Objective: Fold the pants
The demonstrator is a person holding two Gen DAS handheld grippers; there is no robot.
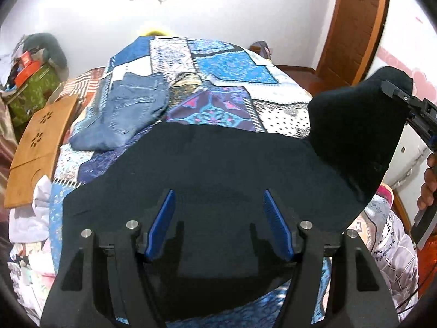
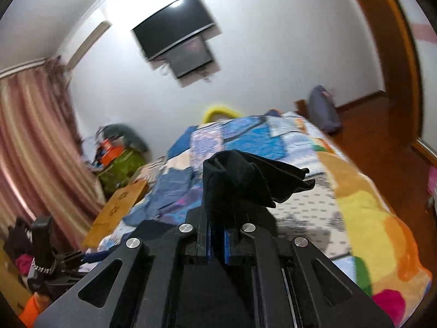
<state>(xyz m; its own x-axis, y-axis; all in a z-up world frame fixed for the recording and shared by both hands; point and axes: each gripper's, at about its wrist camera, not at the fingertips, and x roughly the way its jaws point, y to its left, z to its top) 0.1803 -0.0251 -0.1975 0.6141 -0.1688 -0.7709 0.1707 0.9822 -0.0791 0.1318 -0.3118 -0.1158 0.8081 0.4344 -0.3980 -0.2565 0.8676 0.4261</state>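
While most of the black pants [image 1: 218, 169] lie spread flat across the lower middle of the left wrist frame, one end is lifted into a peak at the right edge. That raised end hangs from the right gripper [image 1: 398, 93], which enters from the upper right of that frame, with a hand [image 1: 430, 180] on its handle at the far right edge. In the right wrist view the same gripper [image 2: 217, 243] has its blue pads drawn close together on a bunched wad of black pants cloth [image 2: 245, 183], which stands up in the centre of the frame.

Left gripper [image 1: 218, 218]: blue pads set wide apart at lower centre, the black cloth lying flat beneath and between them. Pads do not press on the cloth; whether the tips touch it I cannot tell. This gripper also shows at the lower left edge of the right wrist view [image 2: 54, 259], partly hidden.

Beneath the pants, a patchwork bedspread [image 1: 226, 68] in blues and whites fills the middle of the frame. Folded blue jeans [image 1: 131, 109] lie on it at centre left, just beyond the black cloth's upper edge. A wooden lap tray [image 1: 41, 147] sits at the left side of the bed.

Right wrist view, outward: bright yellow-orange blanket [image 2: 368, 218] at right, striped curtain [image 2: 35, 136] at left, wall-mounted screen [image 2: 174, 32] at upper centre, wooden door frame [image 2: 393, 54] at upper right. Background blurred.
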